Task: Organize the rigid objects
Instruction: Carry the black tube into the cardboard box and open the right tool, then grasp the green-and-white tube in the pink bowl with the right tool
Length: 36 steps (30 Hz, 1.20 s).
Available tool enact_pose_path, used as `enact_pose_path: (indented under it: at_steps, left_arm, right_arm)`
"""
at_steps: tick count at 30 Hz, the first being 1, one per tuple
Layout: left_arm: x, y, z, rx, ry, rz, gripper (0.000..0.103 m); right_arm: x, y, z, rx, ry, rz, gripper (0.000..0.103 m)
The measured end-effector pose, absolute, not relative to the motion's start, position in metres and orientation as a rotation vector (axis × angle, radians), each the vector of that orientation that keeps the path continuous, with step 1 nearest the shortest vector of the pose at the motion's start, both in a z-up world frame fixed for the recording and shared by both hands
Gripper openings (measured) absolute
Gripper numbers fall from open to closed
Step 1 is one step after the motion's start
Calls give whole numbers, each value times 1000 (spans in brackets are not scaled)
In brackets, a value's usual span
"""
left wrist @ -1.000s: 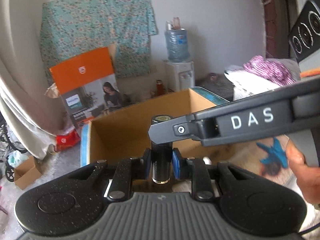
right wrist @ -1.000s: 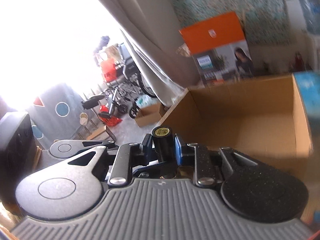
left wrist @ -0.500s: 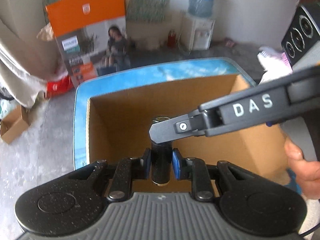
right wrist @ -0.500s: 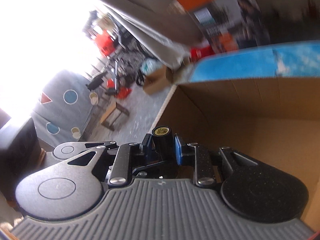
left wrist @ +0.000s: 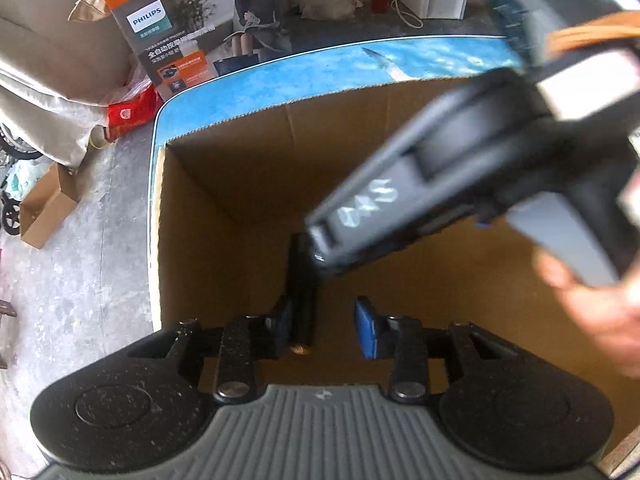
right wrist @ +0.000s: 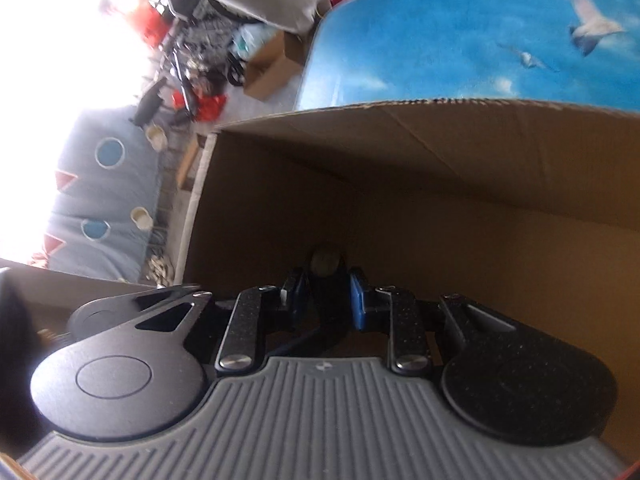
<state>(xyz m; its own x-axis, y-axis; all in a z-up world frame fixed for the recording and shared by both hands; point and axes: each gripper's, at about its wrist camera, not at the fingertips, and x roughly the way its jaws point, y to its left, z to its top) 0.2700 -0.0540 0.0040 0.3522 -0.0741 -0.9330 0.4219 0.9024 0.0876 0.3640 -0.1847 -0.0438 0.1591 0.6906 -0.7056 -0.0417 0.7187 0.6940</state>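
While both claws hang over the open cardboard box, the drop is only half done. Left claw: jaws opening, right pad clear of the black cylinder, which leans on the left pad only, so nothing clamps it. It sits above the box floor, near the box's left wall. Right claw: jaws pressed together on a second black cylinder, low inside the box, close to its left corner.

Risks:
- The freed cylinder is round and rigid. I expect it to bounce or roll on the bare cardboard floor and end up anywhere, possibly against a wall.
- The right claw's body crosses directly above the left one's cylinder in the left wrist view, blurred. The two could knock together, or a falling cylinder could clip a finger.
- The right-hand cylinder could scrape the box wall given how near the corner it is.

Orientation: the left cylinder's long axis runs along the claw's pointing line, roughly straight down into the box, far end towards the floor. The right cylinder's axis also follows its fingers, tilted down towards the box's far wall, with its capped end facing the camera.
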Motion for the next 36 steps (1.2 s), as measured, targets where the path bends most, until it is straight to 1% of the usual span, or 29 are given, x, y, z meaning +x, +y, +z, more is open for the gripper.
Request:
enact_pose_path:
  at_steps: [3, 4, 6, 7, 8, 10, 16, 18, 20, 23, 27, 31, 33, 35, 36]
  left_arm:
    - [268, -53, 9, 332, 1160, -334, 38]
    - [267, -53, 11, 330, 1151, -335, 39]
    - [264, -53, 16, 321, 1134, -339, 42]
    - [262, -52, 21, 314, 1117, -341, 47]
    - [258, -51, 26, 309, 1096, -346, 50]
    - [250, -50, 37, 299, 1054, -357, 51]
    - [212, -40, 78, 255, 928, -389, 58]
    - [193, -33, 93, 231, 886, -399, 59]
    - [172, -24, 107, 203, 848, -413, 62]
    - [133, -11, 117, 168, 809, -422, 65]
    - [90, 0, 106, 144, 803, -445, 69]
    - [54, -2, 72, 118, 886, -517, 68]
    - [46, -7, 51, 103, 955, -560, 68]
    - [39, -15, 28, 90, 1035, -615, 67]
    - [34, -19, 20, 87, 1059, -627, 67]
  right_arm:
    - [376, -177, -53, 599, 1323, 560, 23]
    - [379, -175, -53, 595, 1312, 557, 25]
    - [384, -173, -50, 598, 1292, 547, 32]
    - [385, -174, -51, 604, 1282, 545, 37]
    - [383, -174, -46, 605, 1261, 550, 42]
    - [377, -177, -33, 585, 1218, 550, 45]
    - [339, -207, 22, 556, 1071, 515, 46]
    - [306, -226, 49, 537, 999, 507, 46]
    - [274, -238, 71, 520, 938, 515, 46]
    - [212, -262, 97, 520, 847, 538, 46]
    - [129, -287, 103, 560, 773, 564, 46]
    - [71, -290, 73, 568, 814, 559, 46]
    - [54, -280, 52, 542, 871, 539, 43]
    - [45, -265, 29, 515, 937, 537, 36]
    - [43, -260, 21, 503, 968, 543, 34]
